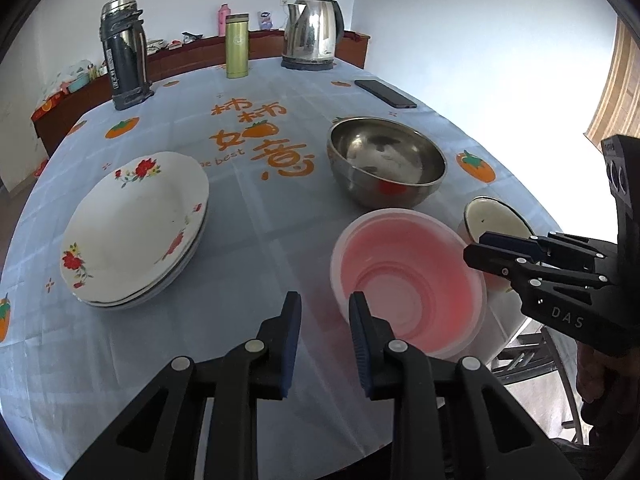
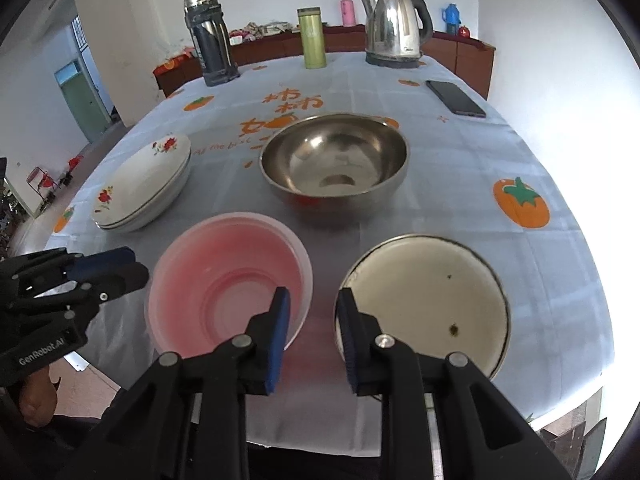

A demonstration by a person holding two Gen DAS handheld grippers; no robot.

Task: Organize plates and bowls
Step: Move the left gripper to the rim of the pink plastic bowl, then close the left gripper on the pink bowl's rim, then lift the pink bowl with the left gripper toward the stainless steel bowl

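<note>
Hovering just left of the pink plastic bowl [image 1: 408, 280], the left gripper [image 1: 325, 316] is parted, pads gripping nothing — floral plates [image 1: 136, 228] lie farther left. From the right wrist, the right gripper [image 2: 312, 312] stands unclenched between that bowl and the enamel bowl [image 2: 428, 300], steel bowl [image 2: 336, 160] behind.

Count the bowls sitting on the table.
3: the steel bowl mid-table, the pink plastic bowl near the front edge, the cream enamel bowl beside it. The floral plates stack apart.
</note>
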